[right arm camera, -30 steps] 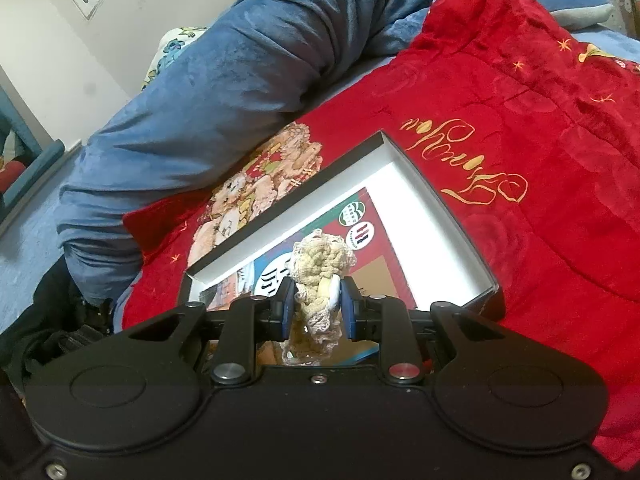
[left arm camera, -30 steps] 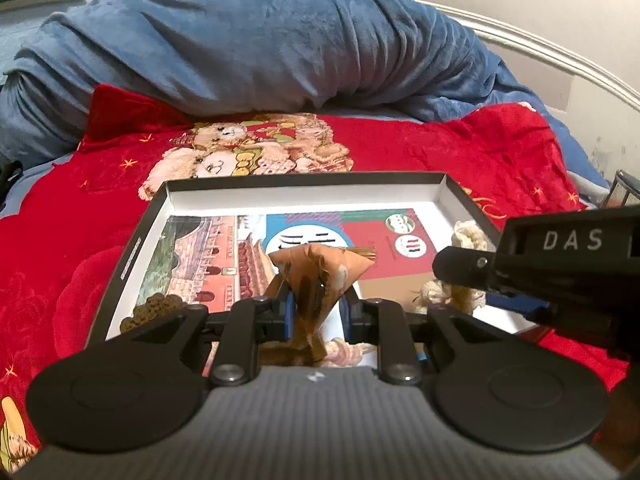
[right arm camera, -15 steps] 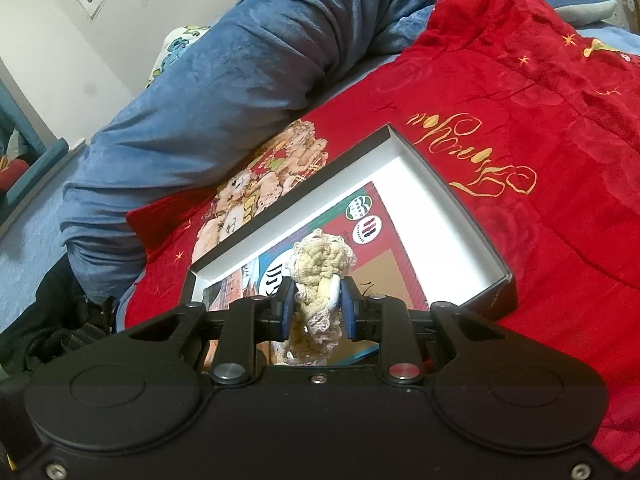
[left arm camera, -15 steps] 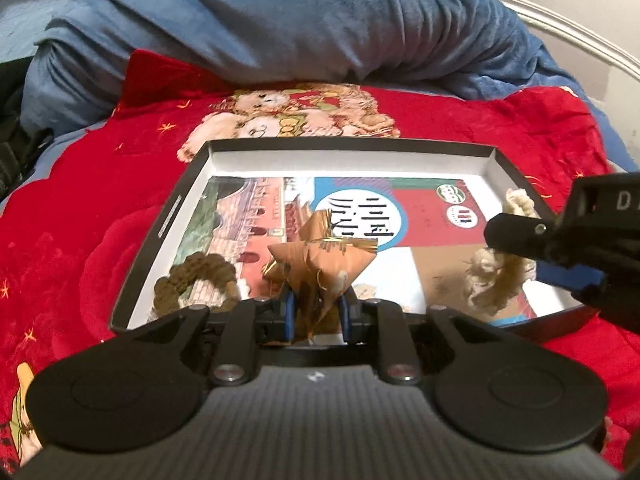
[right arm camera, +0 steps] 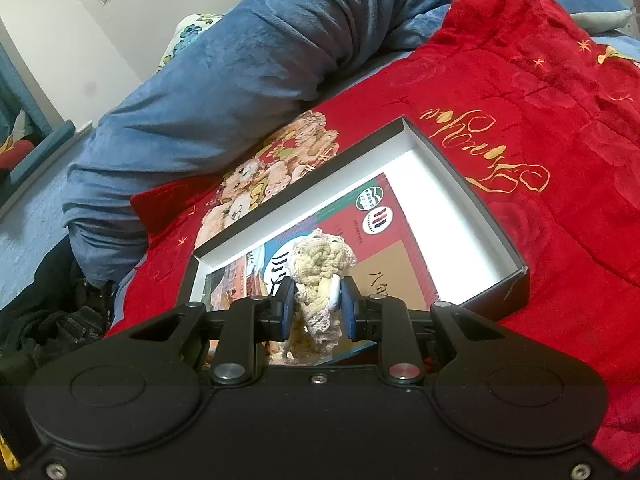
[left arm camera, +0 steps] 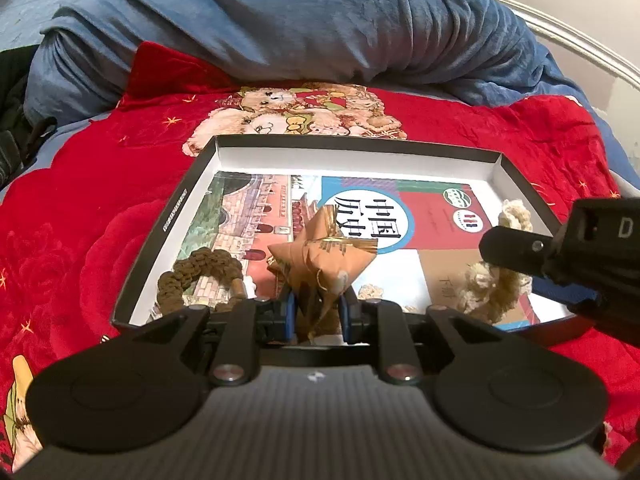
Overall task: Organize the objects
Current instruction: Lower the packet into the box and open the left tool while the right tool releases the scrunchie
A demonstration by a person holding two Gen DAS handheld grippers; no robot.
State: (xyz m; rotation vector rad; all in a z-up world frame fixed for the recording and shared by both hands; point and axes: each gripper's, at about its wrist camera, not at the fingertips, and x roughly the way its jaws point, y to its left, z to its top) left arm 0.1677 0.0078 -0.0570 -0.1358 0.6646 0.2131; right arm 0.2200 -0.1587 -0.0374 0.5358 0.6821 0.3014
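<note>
A shallow black box with white inner walls (left arm camera: 352,158) lies on a red blanket, with a colourful book (left arm camera: 436,216) flat inside it. My left gripper (left arm camera: 315,307) is shut on a golden-brown pyramid-shaped pouch (left arm camera: 324,258) held above the box's near edge. A brown knitted ring (left arm camera: 196,274) lies in the box's near left corner. My right gripper (right arm camera: 316,307) is shut on a cream crocheted piece (right arm camera: 318,268), held above the box (right arm camera: 472,200); it also shows in the left wrist view (left arm camera: 496,284) at the right.
A rolled blue blanket (left arm camera: 300,24) lies behind the box. The red blanket (left arm camera: 80,216) with a teddy-bear print (left arm camera: 300,116) surrounds the box. Dark clothing (right arm camera: 52,320) lies at the left edge. A white bed rail (left arm camera: 580,48) runs at the right.
The left gripper has pulled back and risen with the pouch, so the whole box and the brown ring now show. The right gripper has drawn back slightly with the crocheted piece.
</note>
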